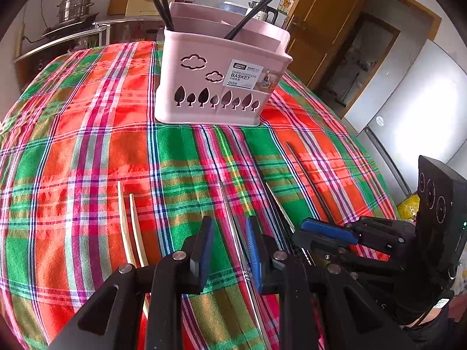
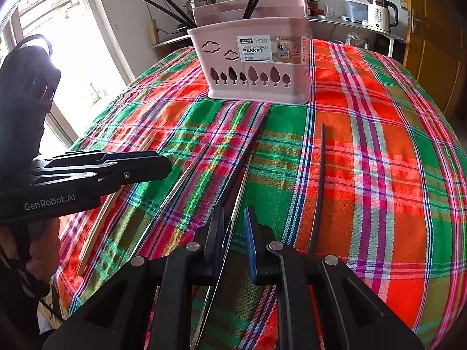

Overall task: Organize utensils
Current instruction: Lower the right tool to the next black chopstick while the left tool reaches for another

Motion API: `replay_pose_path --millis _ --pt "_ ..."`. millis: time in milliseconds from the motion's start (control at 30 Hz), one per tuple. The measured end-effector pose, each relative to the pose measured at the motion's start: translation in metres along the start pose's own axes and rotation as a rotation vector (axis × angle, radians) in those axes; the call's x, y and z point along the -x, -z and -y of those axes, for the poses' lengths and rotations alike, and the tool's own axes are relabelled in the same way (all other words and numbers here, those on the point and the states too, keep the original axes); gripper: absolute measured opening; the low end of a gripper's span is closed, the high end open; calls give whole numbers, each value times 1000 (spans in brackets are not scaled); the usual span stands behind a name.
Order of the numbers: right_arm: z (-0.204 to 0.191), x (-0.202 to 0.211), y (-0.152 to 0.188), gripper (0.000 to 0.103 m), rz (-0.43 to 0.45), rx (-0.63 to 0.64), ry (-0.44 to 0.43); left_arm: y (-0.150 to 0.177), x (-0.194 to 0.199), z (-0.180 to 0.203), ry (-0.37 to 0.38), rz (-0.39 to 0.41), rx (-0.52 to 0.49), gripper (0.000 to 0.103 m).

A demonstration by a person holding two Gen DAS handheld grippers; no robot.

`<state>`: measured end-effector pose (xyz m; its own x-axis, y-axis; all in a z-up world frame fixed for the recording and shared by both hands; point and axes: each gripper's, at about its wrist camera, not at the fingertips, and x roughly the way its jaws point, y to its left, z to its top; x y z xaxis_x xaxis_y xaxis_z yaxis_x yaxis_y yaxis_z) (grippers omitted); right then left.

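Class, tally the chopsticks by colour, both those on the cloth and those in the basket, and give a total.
Pale wooden chopsticks: 2
Silver metal chopsticks: 2
Black chopsticks on the plaid tablecloth: 2
Black chopsticks in the pink plastic basket: 4
Total: 10

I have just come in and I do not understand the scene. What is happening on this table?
A person is sorting chopsticks into the pink basket on the plaid tablecloth. Black chopsticks already stand in it. The left gripper and the right gripper are both open, each with its jaws on either side of a metal chopstick that lies on the cloth. Two pale chopsticks and a black chopstick also lie there.
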<state>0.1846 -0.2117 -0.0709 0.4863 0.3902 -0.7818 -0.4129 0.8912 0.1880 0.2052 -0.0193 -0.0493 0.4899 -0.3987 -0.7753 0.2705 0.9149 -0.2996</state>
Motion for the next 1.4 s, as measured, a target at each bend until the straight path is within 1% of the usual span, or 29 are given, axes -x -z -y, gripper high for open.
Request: replay_pose_path --millis 233,400,567,733,800,867,933,1133,1267,1400 --pt "8 -4 -3 14 -9 -10 21 -2 -17 2 -44 -55 -9 22" --pt "16 -4 -7 14 -17 -24 42 -6 -22 8 -72 -56 -42 22" --pt "21 -9 -19 14 -31 -50 58 -14 -30 15 -104 -68 -90 22" --pt "22 -18 -32 14 -45 -59 75 -17 -33 16 -118 -68 -108 22" --pt "23 -20 -35 14 -45 -62 84 -17 -34 15 -126 -63 -112 18" --pt "23 -22 -36 11 -44 -54 99 -18 -35 13 -138 -59 -112 9" --pt "23 -24 -38 7 -45 -51 110 -20 -35 9 -129 -61 -104 7" --pt "22 -26 -40 6 -47 -45 118 -22 -37 10 -143 -69 -122 6" --pt "24 -24 -41 4 -43 -58 100 -26 -38 9 -124 -81 -110 4" --pt "25 -14 -45 4 -14 -62 78 -29 -34 8 -108 -76 -99 4"
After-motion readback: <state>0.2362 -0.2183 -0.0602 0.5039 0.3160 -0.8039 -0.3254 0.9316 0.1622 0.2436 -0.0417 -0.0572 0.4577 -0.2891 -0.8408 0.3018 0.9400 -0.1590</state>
